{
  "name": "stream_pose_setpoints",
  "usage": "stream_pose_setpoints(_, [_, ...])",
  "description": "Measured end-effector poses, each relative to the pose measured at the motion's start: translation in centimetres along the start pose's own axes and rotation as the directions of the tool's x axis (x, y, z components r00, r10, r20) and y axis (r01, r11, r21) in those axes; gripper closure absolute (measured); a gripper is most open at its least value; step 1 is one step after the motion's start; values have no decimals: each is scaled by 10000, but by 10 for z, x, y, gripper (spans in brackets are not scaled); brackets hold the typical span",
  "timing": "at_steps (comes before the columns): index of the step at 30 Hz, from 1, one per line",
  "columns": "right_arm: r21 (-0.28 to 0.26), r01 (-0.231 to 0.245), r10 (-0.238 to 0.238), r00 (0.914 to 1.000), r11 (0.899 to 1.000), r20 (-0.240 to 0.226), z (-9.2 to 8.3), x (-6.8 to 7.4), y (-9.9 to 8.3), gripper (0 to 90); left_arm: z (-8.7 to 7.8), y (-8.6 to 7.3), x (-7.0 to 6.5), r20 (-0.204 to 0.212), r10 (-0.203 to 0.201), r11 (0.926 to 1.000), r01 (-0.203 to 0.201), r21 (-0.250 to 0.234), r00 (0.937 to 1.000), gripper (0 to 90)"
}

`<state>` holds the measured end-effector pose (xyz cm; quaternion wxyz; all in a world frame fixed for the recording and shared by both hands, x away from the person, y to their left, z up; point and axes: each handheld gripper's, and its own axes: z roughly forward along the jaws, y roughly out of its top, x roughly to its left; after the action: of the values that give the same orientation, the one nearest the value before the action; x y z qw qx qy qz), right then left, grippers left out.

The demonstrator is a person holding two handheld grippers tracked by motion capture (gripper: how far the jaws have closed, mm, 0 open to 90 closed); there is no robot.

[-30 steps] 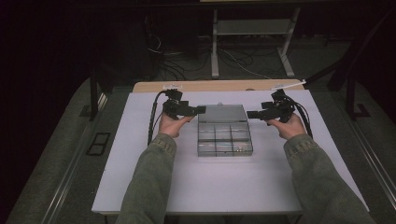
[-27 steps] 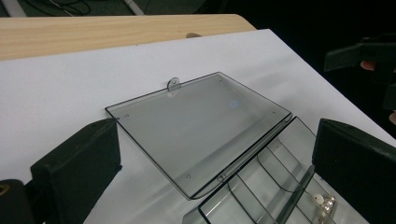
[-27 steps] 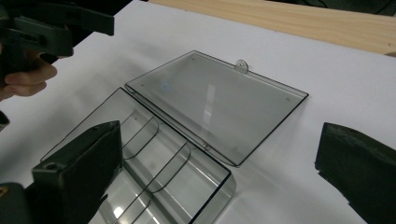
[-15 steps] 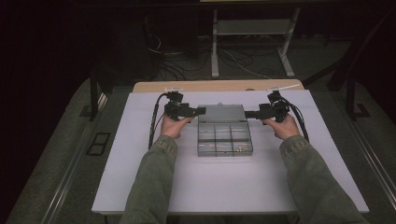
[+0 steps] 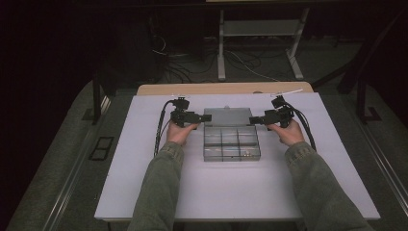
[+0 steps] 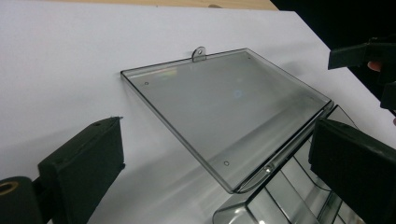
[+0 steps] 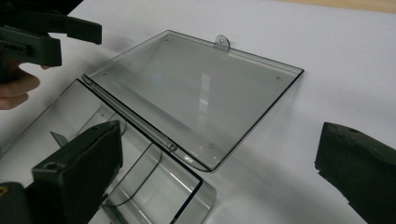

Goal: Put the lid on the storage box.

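Both tongs, left [image 5: 208, 117] and right [image 5: 252, 120], have closed in on the clear box's [image 5: 231, 142] flung-back lid [image 5: 227, 117], spread wide, gripping nothing.

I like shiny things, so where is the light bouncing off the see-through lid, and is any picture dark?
Left gripper view: a small bright glare spot on the clear lid. Right gripper view: a pale streak. High view: room dark around the lit white table.

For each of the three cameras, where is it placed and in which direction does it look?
High view: above the person's side, looking forward and down on the table; both forearms, left hand-held gripper, right hand-held gripper.
Left gripper view: rides the left hand-held gripper, facing the open lid; own jaws apart.
Right gripper view: rides the right hand-held gripper, facing the lid oppositely; own jaws apart.
Shared: the clear box.
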<state>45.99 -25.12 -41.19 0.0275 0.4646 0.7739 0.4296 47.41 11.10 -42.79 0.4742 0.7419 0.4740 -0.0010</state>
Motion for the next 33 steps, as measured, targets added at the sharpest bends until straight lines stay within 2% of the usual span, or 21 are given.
stream_pose_setpoints(3, [5, -32, 32, 10000, 10000, 3, 3, -1, 0, 6, 2, -2, 3, 7, -215, 9998, 215, -20, 9998, 44])
stream_pose_setpoints(4, [17, -76, 76, 10000, 10000, 5, 5, -1, -1, 56, 2, -3, 4, -4, -268, 9996, 268, -39, 9996, 67])
stream_pose_setpoints(5, [17, -76, 76, 10000, 10000, 5, 5, -1, -1, 56, 3, -3, 5, -11, -289, 9996, 289, -53, 9996, 67])
stream_pose_setpoints(7, [-37, -151, 151, 9999, 9999, 22, 8, -2, -2, 159, 5, -4, 5, -27, -347, 9994, 347, -38, 9994, 110])
stream_pose_setpoints(10, [2, -279, 279, 9996, 9996, 57, 11, -2, -2, 170, 8, -5, 5, 35, -378, 9993, 378, -57, 9993, 133])
stream_pose_setpoints(11, [-58, -342, 342, 9994, 9994, 65, 12, -1, -2, 221, 9, -5, 5, 79, -418, 9991, 418, -33, 9991, 144])
stream_pose_setpoints(14, [-72, -395, 395, 9992, 9992, 68, 13, -2, -2, 241, 12, -6, 4, 158, -330, 9994, 329, 63, 9993, 158])
stream_pose_setpoints(18, [-4, -527, 527, 9985, 9986, 126, 16, -4, -4, 319, 15, -8, 4, 202, -427, 9991, 425, 83, 9989, 206])
stream_pose_setpoints(33, [139, -932, 932, 9956, 9955, 39, 27, -6, -7, 400, 22, -14, 6, 456, -781, 9967, 770, 250, 9959, 307])
